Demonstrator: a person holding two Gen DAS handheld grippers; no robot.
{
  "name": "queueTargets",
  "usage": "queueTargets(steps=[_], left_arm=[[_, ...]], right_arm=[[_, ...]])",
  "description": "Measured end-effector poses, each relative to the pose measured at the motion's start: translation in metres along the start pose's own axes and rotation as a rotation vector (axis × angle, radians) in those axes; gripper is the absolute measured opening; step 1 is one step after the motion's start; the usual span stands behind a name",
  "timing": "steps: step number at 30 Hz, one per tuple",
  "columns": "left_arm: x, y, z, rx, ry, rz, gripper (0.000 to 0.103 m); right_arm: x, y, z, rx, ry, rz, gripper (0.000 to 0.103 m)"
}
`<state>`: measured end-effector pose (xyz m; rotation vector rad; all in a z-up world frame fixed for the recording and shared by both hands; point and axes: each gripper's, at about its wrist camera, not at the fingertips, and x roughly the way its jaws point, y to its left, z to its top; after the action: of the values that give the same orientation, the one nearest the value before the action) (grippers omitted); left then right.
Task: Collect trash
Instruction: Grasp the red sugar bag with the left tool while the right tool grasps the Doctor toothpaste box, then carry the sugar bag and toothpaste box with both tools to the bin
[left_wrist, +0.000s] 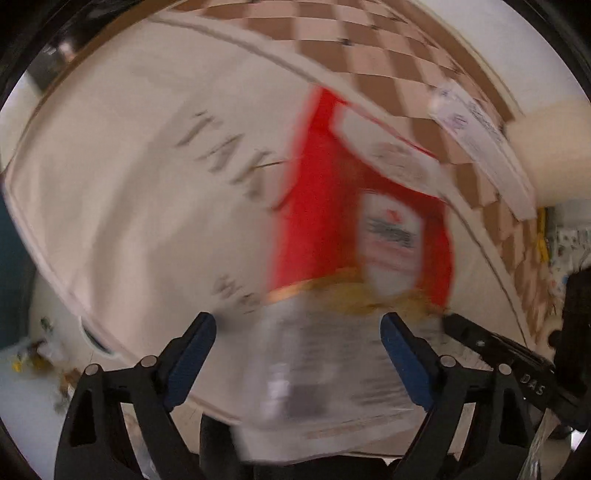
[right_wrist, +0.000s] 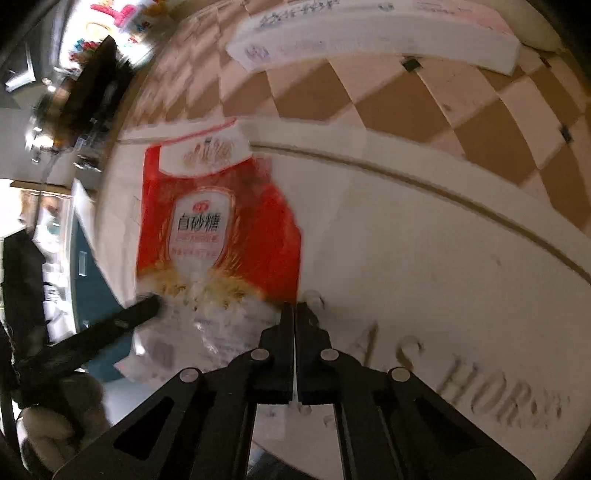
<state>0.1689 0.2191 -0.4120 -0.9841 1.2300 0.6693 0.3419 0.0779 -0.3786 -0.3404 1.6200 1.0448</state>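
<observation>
The right claw (right_wrist: 295, 306) pinched the clear edge of the red sugar packet (right_wrist: 221, 229), which hung against a white bag (right_wrist: 424, 258). At three o'clock, the left claw (left_wrist: 298, 328) gaped wide around the packet's lower end.

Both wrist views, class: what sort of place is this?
Probably a home or small shop interior: a checkered tile floor, a cream canvas bag, and a red sugar packet held by the right gripper.

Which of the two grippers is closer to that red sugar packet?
Right, it seems. The right gripper is shut, pinching the sugar packet at its lower corner. The left gripper is open, fingers either side of the packet's clear bottom end, apparently not gripping it.
</observation>
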Motion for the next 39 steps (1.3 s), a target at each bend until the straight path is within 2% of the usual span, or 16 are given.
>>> queueTargets(steps=[2, 4, 6, 7, 9, 13, 14, 16, 18, 20, 24, 29, 32, 35, 36, 39], left_arm=[[0.002, -0.011, 0.003, 0.016, 0.0, 0.004, 0.086], [0.0, -0.023, 0.004, 0.03, -0.017, 0.032, 0.068], [-0.002, -0.031, 0.005, 0.032, -0.026, 0.037, 0.032], [-0.005, -0.034, 0.005, 0.021, -0.032, 0.052, 0.028], [-0.015, -0.042, 0.005, 0.023, -0.068, 0.077, 0.011], [-0.044, -0.061, 0.009, 0.01, -0.178, 0.177, 0.008], [-0.054, -0.07, 0.012, 0.009, -0.228, 0.244, 0.008], [-0.068, -0.081, 0.021, 0.014, -0.308, 0.365, 0.008], [-0.077, -0.082, 0.029, 0.009, -0.354, 0.446, 0.008], [-0.076, -0.085, 0.037, -0.013, -0.383, 0.508, 0.008], [-0.071, -0.077, 0.055, -0.08, -0.4, 0.532, 0.008], [-0.072, -0.067, 0.066, -0.108, -0.412, 0.522, 0.008], [-0.069, -0.066, 0.078, -0.109, -0.414, 0.516, 0.008], [-0.07, -0.067, 0.081, -0.108, -0.413, 0.509, 0.008], [-0.07, -0.067, 0.082, -0.109, -0.41, 0.504, 0.008], [-0.072, -0.065, 0.081, -0.108, -0.405, 0.494, 0.008]], right_arm=[[0.003, 0.0, 0.006, -0.019, 0.01, 0.028, 0.0], [0.005, 0.001, 0.01, -0.039, 0.023, 0.056, 0.0], [0.007, 0.002, 0.015, -0.055, 0.037, 0.073, 0.0], [0.007, 0.001, 0.018, -0.061, 0.042, 0.076, 0.0], [0.007, 0.0, 0.023, -0.08, 0.069, 0.077, 0.0], [0.004, 0.002, 0.033, -0.148, 0.078, 0.018, 0.002], [-0.001, 0.006, 0.039, -0.177, 0.07, -0.01, 0.002], [-0.015, 0.013, 0.052, -0.238, 0.041, -0.067, 0.015], [-0.027, 0.022, 0.065, -0.306, 0.022, -0.135, 0.057], [-0.041, 0.035, 0.081, -0.398, -0.022, -0.244, 0.068], [-0.045, 0.049, 0.116, -0.557, -0.031, -0.48, 0.072], [-0.018, 0.034, 0.153, -0.618, 0.039, -0.627, 0.072], [-0.006, 0.029, 0.165, -0.672, 0.057, -0.699, 0.081], [0.005, 0.03, 0.172, -0.701, 0.096, -0.714, 0.079], [0.007, 0.03, 0.174, -0.694, 0.112, -0.691, 0.071], [0.005, 0.03, 0.179, -0.659, 0.119, -0.609, 0.063]])
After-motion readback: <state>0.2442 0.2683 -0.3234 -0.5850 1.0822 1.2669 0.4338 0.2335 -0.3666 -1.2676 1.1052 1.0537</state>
